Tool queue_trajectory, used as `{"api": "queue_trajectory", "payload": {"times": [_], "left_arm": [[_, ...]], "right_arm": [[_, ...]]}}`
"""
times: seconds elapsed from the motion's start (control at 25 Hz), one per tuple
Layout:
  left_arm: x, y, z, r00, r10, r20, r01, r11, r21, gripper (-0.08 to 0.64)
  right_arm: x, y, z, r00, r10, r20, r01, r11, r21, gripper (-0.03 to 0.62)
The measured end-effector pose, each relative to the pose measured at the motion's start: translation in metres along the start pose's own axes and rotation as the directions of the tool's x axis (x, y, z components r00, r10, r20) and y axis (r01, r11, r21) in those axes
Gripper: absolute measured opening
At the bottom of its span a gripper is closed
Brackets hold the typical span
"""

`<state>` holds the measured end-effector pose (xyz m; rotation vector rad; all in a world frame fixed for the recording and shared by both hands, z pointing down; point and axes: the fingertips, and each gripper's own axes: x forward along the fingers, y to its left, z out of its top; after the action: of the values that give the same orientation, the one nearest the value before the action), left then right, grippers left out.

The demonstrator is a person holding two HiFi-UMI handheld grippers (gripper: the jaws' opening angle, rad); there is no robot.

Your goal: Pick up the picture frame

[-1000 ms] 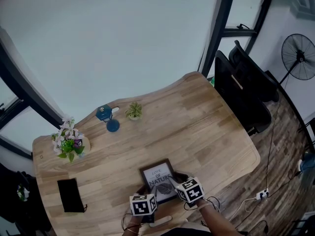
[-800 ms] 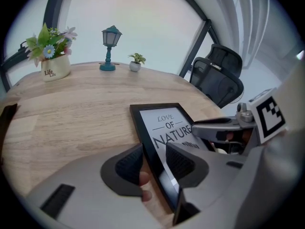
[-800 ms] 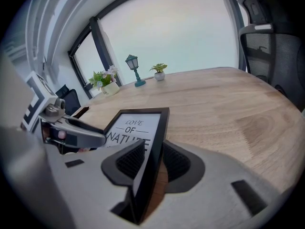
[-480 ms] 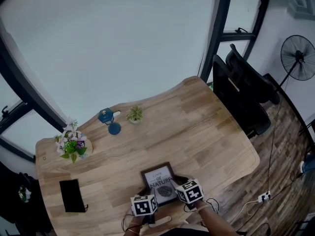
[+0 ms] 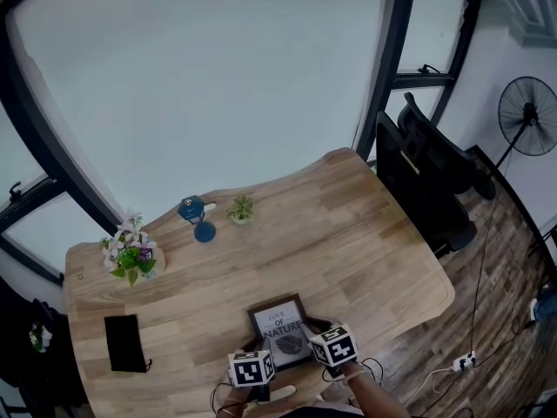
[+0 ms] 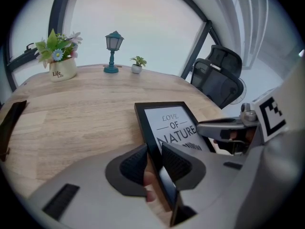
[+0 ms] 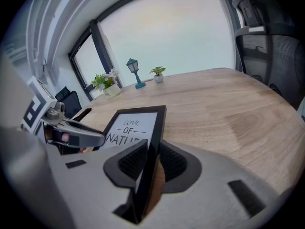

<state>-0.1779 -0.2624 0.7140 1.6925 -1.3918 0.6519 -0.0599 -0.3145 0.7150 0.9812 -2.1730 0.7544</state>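
window: fills the far side behind the table, with dark mullions at left and right
black pouch: flat at the table's left end, near the front-left corner, well apart from the frame
flower pot: back-left corner, close to the edge
lamp figurine: upright by the far edge, just left of the small plant, the two not touching
left gripper: jaws have just been closing and now stand partway in, gripping the frame's left rail between the pads, with nothing else in the gap
picture frame: black border, white print reading LOVE OF NATURE. It sits close to the table's near edge, between the two grippers, with its far edge down on the wood. Can't tell whether the near edge is off the surface
right gripper: jaws have also just been closing, narrowed partway, and are clamped on the frame's right rail, one pad on each face
table: light wood with wavy far and right edges. The near edge runs just under both grippers
free room: bare wood beyond and to the right of the frame. The pouch, pot, lamp and plant are all well apart from it
chair: black, off the table, just past its right edge
fan: on a stand at far right, well apart from the table
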Motion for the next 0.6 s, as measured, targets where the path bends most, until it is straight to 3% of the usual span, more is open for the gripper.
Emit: {"api": "queue_trajectory", "payload": {"times": [0.6], "left_arm": [[-0.029,-0.016,0.003,0.997,0.022,0.070,-0.021,1.000,-0.020,0.085]], "right_arm": [[-0.028,0.006,0.015,0.998,0.020,0.058,-0.016,0.998,-0.067,0.074]]}}
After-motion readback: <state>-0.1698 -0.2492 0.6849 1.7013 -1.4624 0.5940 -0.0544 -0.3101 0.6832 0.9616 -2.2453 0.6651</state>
